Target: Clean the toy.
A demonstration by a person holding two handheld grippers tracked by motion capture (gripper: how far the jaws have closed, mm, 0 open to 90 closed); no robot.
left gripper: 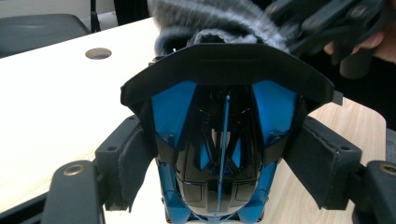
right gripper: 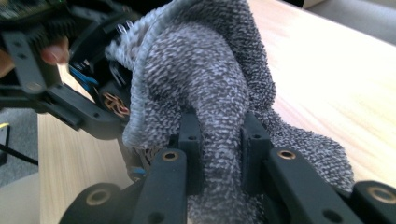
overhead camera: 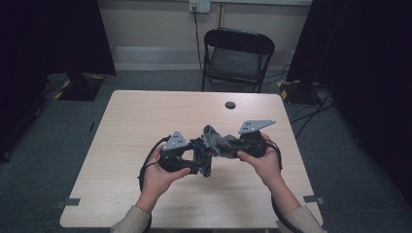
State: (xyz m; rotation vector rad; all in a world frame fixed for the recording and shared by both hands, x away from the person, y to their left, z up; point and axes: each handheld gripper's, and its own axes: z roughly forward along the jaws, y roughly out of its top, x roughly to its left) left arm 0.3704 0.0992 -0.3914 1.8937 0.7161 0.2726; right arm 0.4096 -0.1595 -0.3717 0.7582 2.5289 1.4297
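Your left tool [overhead camera: 204,158] is grasping a black and blue toy car [left gripper: 219,154]. In the left gripper view the padded jaws stand wide on either flank of the car's body, with the pads pressed against its sides; the car's glossy black top faces the camera, and its dark spoiler-like bar runs across the upper part. Your left hand [overhead camera: 163,174] carries this tool low over the desk [overhead camera: 145,121], near the middle of its front half.

Your right tool [overhead camera: 224,145] is clenched on a grey knitted cloth [right gripper: 219,93]. In the right gripper view the two jaws pinch a fold of the fabric tightly between them, and the rest of the cloth bunches above and spills to the right behind the jaws. Your right hand [overhead camera: 265,162] holds this tool level, pointing toward the left tool.

The cloth lies against the far end of the toy car: in the left gripper view its grey fabric sits just beyond the car's dark bar, touching it. In the high view the cloth hangs between the two tools, above the desk surface. Whether the cloth wraps around part of the car or only rests on it cannot be told.

A round hole [overhead camera: 230,105] sits near the desk's far edge. A black folding chair [overhead camera: 237,58] stands beyond the desk.
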